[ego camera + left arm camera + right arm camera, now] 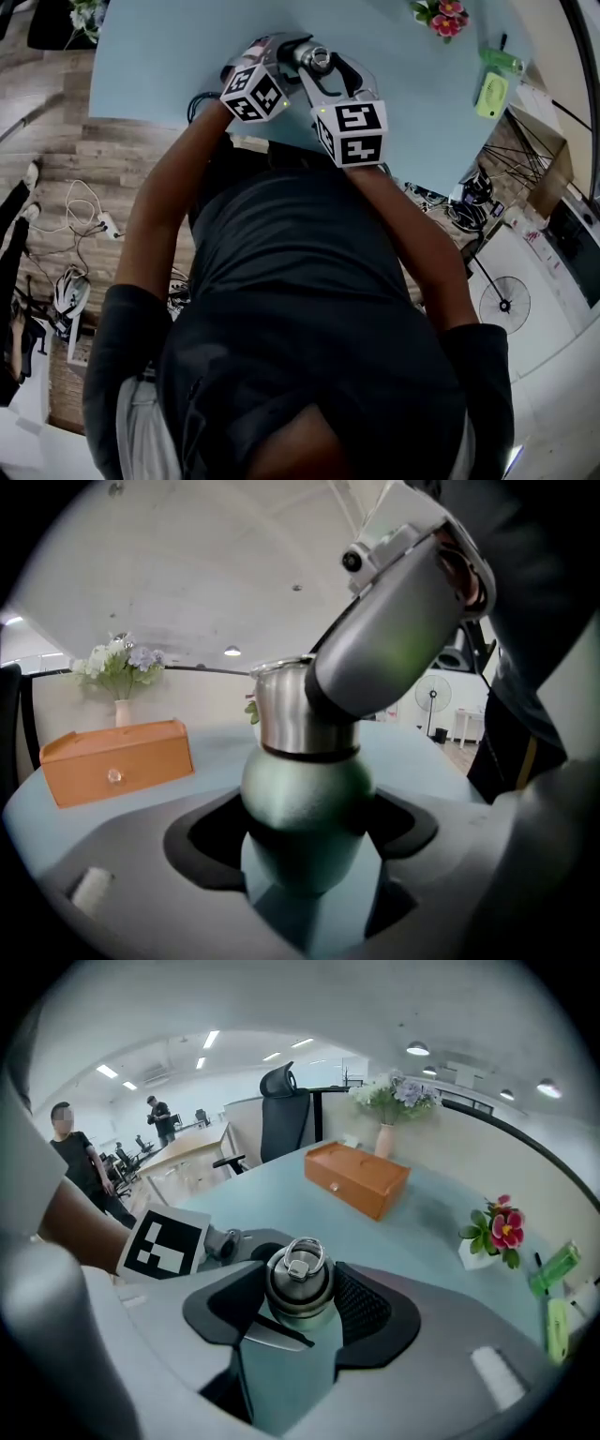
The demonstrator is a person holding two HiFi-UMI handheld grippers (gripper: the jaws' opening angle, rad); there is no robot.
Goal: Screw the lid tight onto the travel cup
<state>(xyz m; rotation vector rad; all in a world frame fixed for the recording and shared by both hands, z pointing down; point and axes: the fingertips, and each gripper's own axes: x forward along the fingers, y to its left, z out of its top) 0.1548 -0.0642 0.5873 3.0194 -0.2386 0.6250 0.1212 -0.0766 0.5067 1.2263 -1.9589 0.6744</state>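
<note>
The travel cup has a green body (305, 794) and a steel neck (291, 710), and it stands near the front edge of the light blue table (159, 66). My left gripper (305, 841) is shut on the green body, with a dark pad on either side. From above, the steel lid (298, 1274) with its ring handle sits between the ribbed pads of my right gripper (298, 1302), which is shut on it. In the head view the lid (319, 59) shows between the left gripper (281, 54) and the right gripper (328, 80), both close to my body.
An orange wooden box (358, 1177) and a vase of white flowers (386, 1110) stand at the far side of the table. A pot of pink flowers (442, 17) and green objects (492, 92) lie to the right. An office chair (284, 1119) and people stand beyond.
</note>
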